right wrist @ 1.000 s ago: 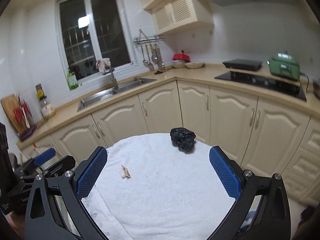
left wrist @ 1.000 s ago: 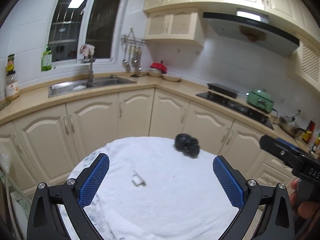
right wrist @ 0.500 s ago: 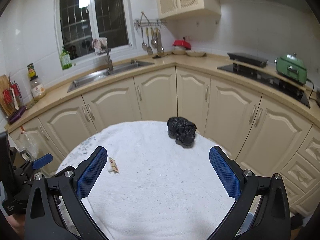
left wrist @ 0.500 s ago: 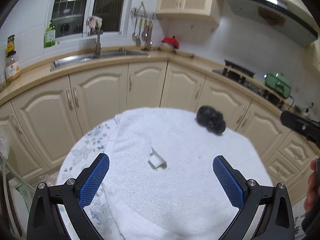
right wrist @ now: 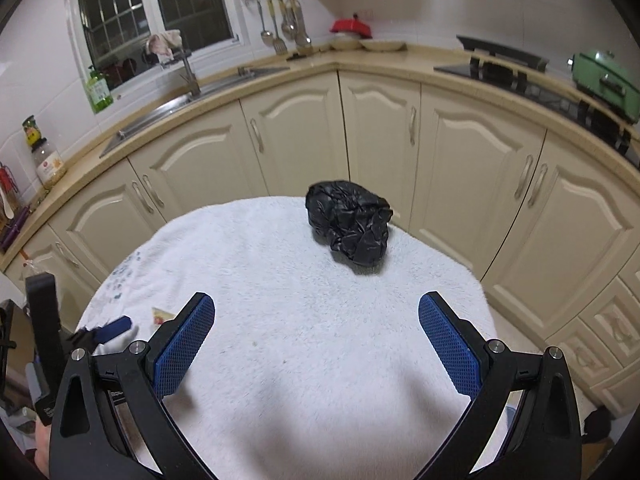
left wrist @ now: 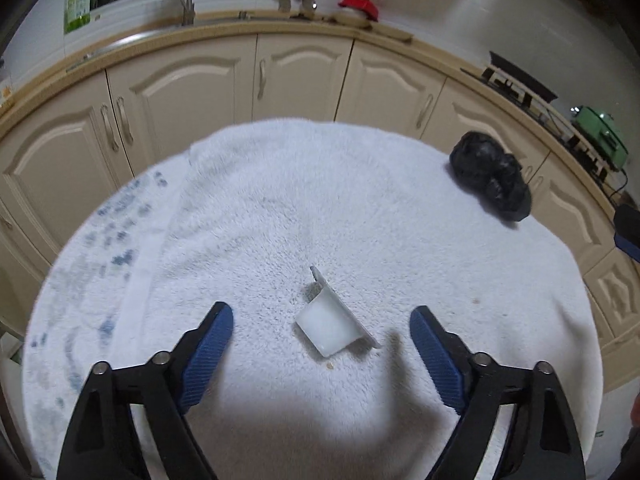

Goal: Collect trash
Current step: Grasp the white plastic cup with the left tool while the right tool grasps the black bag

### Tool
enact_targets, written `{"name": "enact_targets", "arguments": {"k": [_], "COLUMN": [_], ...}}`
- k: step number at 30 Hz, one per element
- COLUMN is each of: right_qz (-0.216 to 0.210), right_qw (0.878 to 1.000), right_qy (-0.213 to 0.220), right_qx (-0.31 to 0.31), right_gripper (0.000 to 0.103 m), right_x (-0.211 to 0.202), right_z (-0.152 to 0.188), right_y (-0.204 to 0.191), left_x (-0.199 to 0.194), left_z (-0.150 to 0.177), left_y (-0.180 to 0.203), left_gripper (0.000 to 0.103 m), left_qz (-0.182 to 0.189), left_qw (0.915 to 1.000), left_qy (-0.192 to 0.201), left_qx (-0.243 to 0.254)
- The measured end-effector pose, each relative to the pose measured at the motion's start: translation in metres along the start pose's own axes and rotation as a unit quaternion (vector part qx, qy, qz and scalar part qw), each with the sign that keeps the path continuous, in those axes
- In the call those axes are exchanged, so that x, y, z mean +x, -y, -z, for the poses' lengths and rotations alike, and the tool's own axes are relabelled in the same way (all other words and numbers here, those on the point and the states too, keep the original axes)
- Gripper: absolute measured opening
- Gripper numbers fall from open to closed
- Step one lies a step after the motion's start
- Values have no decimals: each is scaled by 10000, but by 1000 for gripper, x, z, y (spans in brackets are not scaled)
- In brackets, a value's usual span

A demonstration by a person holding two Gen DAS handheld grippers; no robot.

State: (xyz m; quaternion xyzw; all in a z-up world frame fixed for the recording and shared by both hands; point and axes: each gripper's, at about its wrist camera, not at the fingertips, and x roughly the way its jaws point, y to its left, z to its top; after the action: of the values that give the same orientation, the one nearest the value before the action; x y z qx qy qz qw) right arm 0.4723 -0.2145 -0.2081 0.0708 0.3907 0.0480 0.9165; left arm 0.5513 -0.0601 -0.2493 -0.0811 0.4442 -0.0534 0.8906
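My round table (left wrist: 120, 208) is covered by a white fluffy towel (left wrist: 304, 208); along its left edge a strip of blue-flecked tabletop shows. On the towel: a small white wrapper scrap (left wrist: 334, 326), folded and partly standing up, near the middle towards me. A crumpled black plastic bag (right wrist: 352, 226) lies near the far right rim, well apart from the scrap. A few tiny crumbs (left wrist: 330, 365) lie just beside the scrap.
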Motion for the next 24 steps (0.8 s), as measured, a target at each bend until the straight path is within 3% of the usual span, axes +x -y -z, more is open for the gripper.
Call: {"name": "enact_targets", "arguments": {"k": [3,6,11,12,19,24], "right_qz": [-19,-57,-62,-55,77,251], "right_qw": [10000,9999,9996,9995,9993,9985], "right_qy": [-92,-153,-239,-254,-358,-487], "right_qx": [24,55,135,158,74,-85], "right_gripper": [103,103,103,103,103,103], "right_x": [14,25,44,47,79,112], "right_z": [-1,-1,-5,-6,-25,-43], "right_y": [5,6,11,13,21,24], "left_x": [7,18,30,30,55,47], "left_z": [-4,-10,-27,-31,-43,-34], "left_y": [9,11,12,13,18,12], "left_gripper": [41,34,32,18,19,19], "left_qz": [-27,40,206,248,289,323], "left_qw": [9996,9994,9989,9986,9984,9986], "left_qy": [205,216,239,275,250,250], "left_qx": [216,280,335,365,420,343]}}
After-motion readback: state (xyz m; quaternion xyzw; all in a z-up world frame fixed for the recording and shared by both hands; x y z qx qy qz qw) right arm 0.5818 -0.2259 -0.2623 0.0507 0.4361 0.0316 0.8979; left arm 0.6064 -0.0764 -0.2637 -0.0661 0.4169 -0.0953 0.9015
